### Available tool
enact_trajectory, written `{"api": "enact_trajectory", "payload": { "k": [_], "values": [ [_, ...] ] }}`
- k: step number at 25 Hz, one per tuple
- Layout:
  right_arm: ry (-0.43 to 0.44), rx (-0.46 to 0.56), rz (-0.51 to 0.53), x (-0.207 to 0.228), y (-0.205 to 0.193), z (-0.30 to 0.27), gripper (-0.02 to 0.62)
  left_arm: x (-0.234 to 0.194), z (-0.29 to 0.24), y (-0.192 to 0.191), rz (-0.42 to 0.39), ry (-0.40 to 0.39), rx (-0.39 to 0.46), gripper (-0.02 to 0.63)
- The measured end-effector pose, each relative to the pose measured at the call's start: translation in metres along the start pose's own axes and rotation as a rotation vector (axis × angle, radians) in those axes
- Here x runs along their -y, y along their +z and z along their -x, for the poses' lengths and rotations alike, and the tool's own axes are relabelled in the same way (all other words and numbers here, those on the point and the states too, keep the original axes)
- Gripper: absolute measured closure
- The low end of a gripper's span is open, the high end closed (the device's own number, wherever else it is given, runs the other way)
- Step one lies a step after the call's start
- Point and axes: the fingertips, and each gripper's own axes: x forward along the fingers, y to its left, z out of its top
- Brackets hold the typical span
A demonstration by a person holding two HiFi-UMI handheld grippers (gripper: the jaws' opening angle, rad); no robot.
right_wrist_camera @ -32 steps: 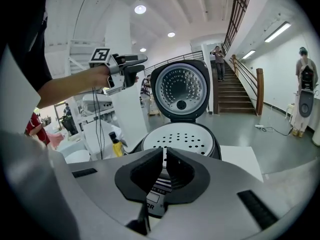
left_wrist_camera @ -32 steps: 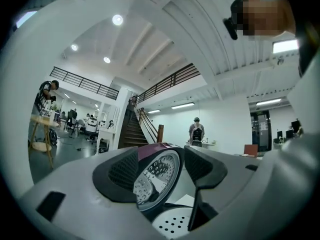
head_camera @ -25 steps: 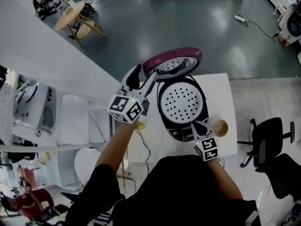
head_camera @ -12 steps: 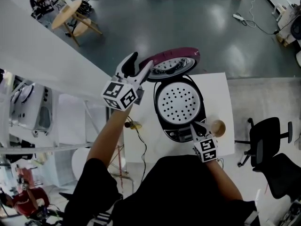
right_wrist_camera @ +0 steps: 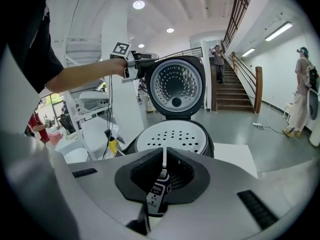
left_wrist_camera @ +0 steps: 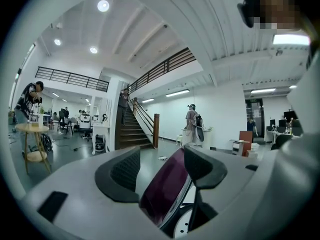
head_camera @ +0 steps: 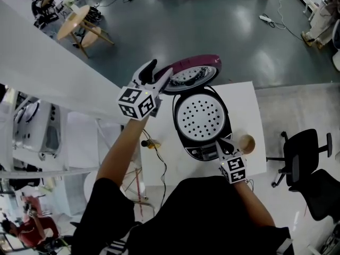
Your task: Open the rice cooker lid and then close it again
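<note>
The black rice cooker (head_camera: 183, 137) stands on the white table (head_camera: 249, 100) with a white perforated plate inside it. Its maroon lid (head_camera: 191, 70) is raised upright at the back. My left gripper (head_camera: 161, 68) is at the lid's left rim, open. In the left gripper view the lid (left_wrist_camera: 165, 189) passes between the jaws of the left gripper (left_wrist_camera: 162, 166), close to the right finger (left_wrist_camera: 202, 166), with a gap on the left side. My right gripper (head_camera: 220, 142) is shut, its tips at the cooker's front panel (right_wrist_camera: 159, 189), with nothing held.
A small wooden cup (head_camera: 247, 143) sits on the table right of the cooker. A cable with a yellow item (head_camera: 149, 143) hangs off the table's left side. A black office chair (head_camera: 303, 147) stands to the right. People and a staircase (right_wrist_camera: 242, 94) are far off.
My left gripper has moved away from me, up along the lid's left rim. The lid stays raised. The right gripper has held still at the front panel.
</note>
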Motion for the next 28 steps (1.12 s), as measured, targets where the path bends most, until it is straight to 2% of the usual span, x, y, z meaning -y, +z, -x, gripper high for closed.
{"api": "enact_trajectory", "payload": {
  "k": [7, 9, 11, 19, 28],
  "values": [
    [-0.029, 0.038, -0.009, 0.003, 0.008, 0.003, 0.594, -0.003, -0.001, -0.009, -0.005, -0.012, -0.059, 0.342],
    [-0.025, 0.033, -0.011, 0.001, 0.005, 0.003, 0.594, -0.001, -0.002, -0.009, -0.011, -0.029, -0.066, 0.351],
    [-0.027, 0.031, -0.013, 0.001, 0.002, 0.004, 0.594, 0.005, -0.003, -0.008, -0.03, -0.049, -0.073, 0.402],
    [-0.035, 0.049, -0.013, -0.001, 0.005, 0.007, 0.594, 0.012, -0.002, -0.01, -0.05, -0.101, -0.12, 0.413],
    [-0.029, 0.057, -0.02, -0.007, 0.005, 0.013, 0.594, 0.033, 0.009, -0.012, -0.114, -0.18, -0.156, 0.434]
  ]
}}
